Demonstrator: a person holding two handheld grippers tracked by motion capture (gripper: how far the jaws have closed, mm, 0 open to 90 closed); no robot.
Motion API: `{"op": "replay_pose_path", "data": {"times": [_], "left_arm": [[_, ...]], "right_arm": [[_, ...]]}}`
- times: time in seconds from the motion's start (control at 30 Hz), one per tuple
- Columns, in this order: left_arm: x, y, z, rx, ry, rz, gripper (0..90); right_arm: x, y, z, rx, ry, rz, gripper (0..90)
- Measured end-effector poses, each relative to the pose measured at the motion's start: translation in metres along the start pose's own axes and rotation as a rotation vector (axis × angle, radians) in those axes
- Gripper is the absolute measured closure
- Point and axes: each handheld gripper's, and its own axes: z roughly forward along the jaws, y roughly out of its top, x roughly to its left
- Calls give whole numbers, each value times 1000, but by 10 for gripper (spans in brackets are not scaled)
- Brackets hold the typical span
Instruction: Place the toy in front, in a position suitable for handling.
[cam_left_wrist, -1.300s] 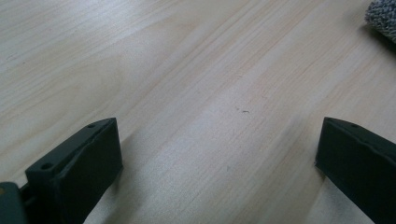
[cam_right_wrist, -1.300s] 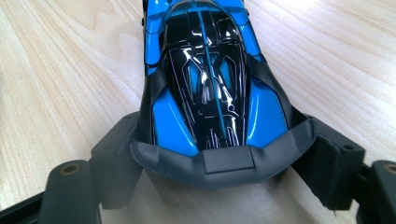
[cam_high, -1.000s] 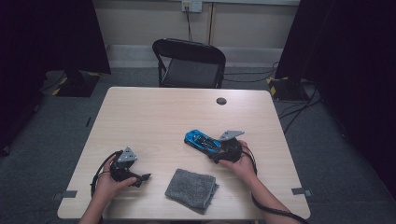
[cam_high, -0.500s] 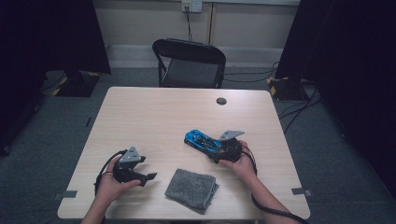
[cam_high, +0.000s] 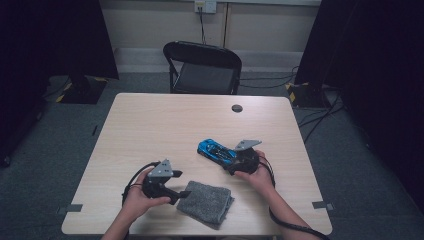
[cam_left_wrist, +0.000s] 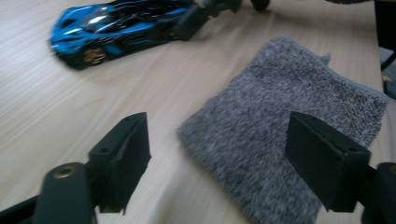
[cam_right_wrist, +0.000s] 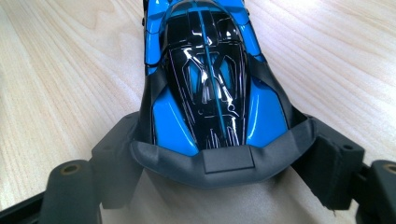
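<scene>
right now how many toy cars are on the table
1: the blue toy car lies right of the table's middle, its rear between the right tongs. Nothing looks hidden.

High view dim overall; light falls from above onto table (cam_high: 150, 125), room around it near black. Soft shadow under my hands, edges of frame murky. Left gripper view bright, but grey cloth (cam_left_wrist: 289, 135) smeared, perhaps motion blur; my jaws in foreground soft too. Right gripper view sharpest: white glare streaks on glossy roof of blue toy car (cam_right_wrist: 210, 79), dark shadow beneath its tail, wood grain crisp.
</scene>
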Motion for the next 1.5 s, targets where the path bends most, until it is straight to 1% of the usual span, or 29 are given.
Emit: {"op": "replay_pose_path", "data": {"times": [0.03,0.1,0.13,0.2,0.33,0.43,0.47,0.5,0.53,0.6,0.77,0.8,0.9,0.93,1.0,1.03,1.07,1.1,1.13,1.17,1.23,1.3,1.37,1.4,1.43,1.47,1.5], "left_arm": [[-5,4,9,17,-28,35,278],[-9,7,17,28,-53,51,275],[-11,8,21,31,-63,57,276],[-15,10,27,49,-80,83,281],[-20,9,39,85,-97,118,287],[-19,5,44,108,-86,138,310],[-19,4,45,101,-85,130,318],[-18,3,45,105,-81,127,326],[-17,3,45,110,-82,134,335],[-17,1,47,113,-80,132,363],[-17,0,46,117,-59,137,436],[-17,0,46,112,-55,135,458],[-17,0,45,116,-37,122,516],[-18,1,45,124,-32,125,541],[-19,3,44,138,-24,115,567],[-19,3,44,141,-29,106,589],[-19,2,43,145,-37,82,618],[-19,2,43,142,-37,73,642],[-19,2,43,142,-37,73,653],[-19,2,42,144,-34,59,668],[-19,3,40,147,-31,39,680],[-17,3,38,152,-11,20,686],[-14,2,34,154,3,11,690],[-14,2,34,154,3,11,690],[-11,1,32,145,22,-6,690],[-8,0,29,144,32,-15,691],[-4,-3,25,135,42,-43,691]], "right_arm": [[0,0,0,0,0,0,237],[0,0,0,0,0,-1,237],[0,0,0,0,0,-1,237],[0,0,0,0,0,-1,237],[0,0,0,0,0,-1,237],[0,0,0,1,0,0,237],[0,0,0,0,0,0,237],[0,0,0,0,0,0,237],[0,0,0,0,0,0,237],[0,0,0,0,0,-1,237],[0,0,0,1,0,-1,237],[0,0,0,1,0,-1,237],[0,0,0,1,0,-1,237],[0,0,0,1,0,-1,237],[0,0,0,0,0,-1,237],[0,0,0,1,0,-1,237],[0,0,0,1,0,-1,237],[0,0,0,1,0,-1,237],[0,0,0,1,0,-1,237],[0,0,0,1,0,-1,237],[0,0,0,1,0,-1,237],[0,0,0,1,0,-1,237],[0,0,0,1,0,-1,237],[0,0,0,1,0,-1,237],[0,0,0,1,0,-1,237],[0,0,0,1,0,-1,237],[0,0,0,1,0,-1,237]]}}
